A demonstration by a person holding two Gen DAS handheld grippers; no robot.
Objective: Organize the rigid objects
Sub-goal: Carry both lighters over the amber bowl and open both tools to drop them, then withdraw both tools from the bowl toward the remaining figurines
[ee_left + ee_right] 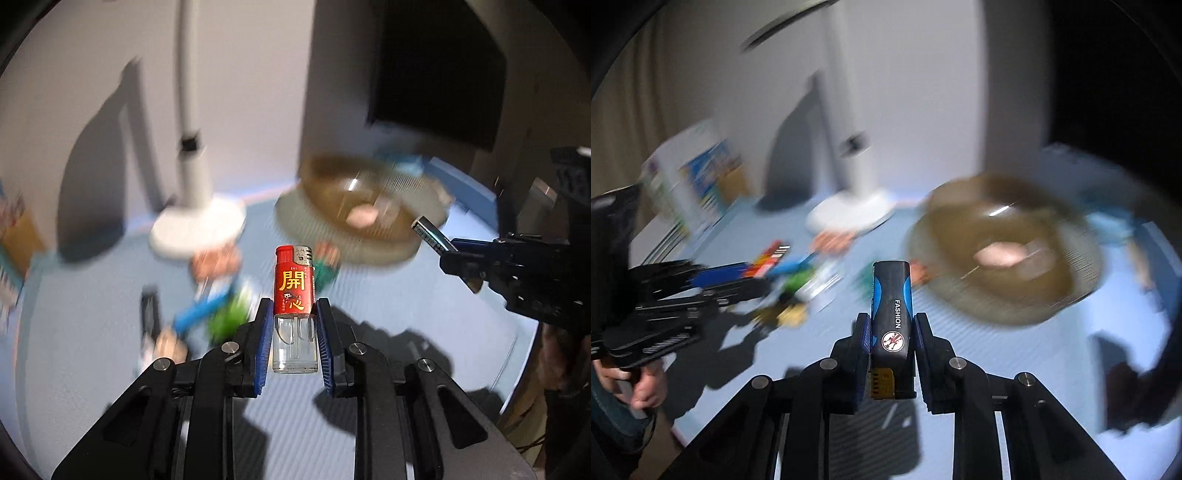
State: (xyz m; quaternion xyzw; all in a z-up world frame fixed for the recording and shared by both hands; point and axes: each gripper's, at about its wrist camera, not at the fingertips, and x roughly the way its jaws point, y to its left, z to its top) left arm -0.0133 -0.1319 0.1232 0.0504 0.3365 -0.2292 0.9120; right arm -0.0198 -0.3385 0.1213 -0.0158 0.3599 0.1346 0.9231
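Observation:
My left gripper is shut on a red lighter with a clear base, held upright above the blue table. My right gripper is shut on a black and blue lighter marked FASHION. The right gripper also shows in the left wrist view, holding its lighter at the rim of a brown woven basket. The basket sits right of centre in the right wrist view, with a pale object inside. The left gripper shows at the left there.
A white lamp base with its post stands behind the loose items. Several small blurred objects lie on the blue table, also seen in the right wrist view. A printed box stands at the left.

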